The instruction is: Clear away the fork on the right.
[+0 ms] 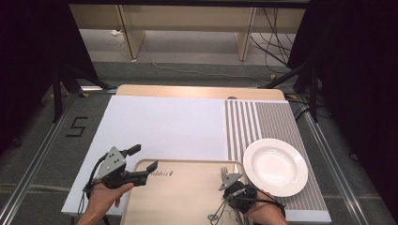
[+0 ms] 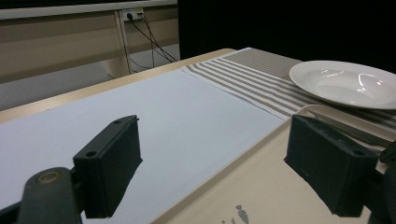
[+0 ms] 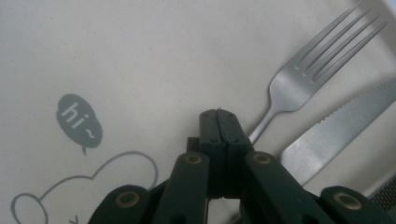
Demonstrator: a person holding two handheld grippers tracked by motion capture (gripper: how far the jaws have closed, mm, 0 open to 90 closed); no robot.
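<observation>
A silver fork (image 3: pixel 299 74) and a serrated knife (image 3: pixel 336 130) lie side by side on a pale wooden tray (image 3: pixel 140 56) printed with a "hi~" bubble. My right gripper (image 3: pixel 218 116) hangs over the tray with its jaws pressed together, and the fork's handle runs under their right side. In the high view the right gripper (image 1: pixel 230 180) sits at the tray's right end, just behind the fork (image 1: pixel 224 172). My left gripper (image 1: pixel 142 159) is wide open over the tray's (image 1: pixel 178 197) left corner. Nothing is between its jaws (image 2: pixel 212 140).
A white plate (image 1: pixel 275 166) rests on a striped placemat (image 1: pixel 267 117) right of the tray, and it also appears in the left gripper view (image 2: pixel 345 84). A white mat (image 1: pixel 159 126) covers the table's left and middle. The table edges drop to the floor.
</observation>
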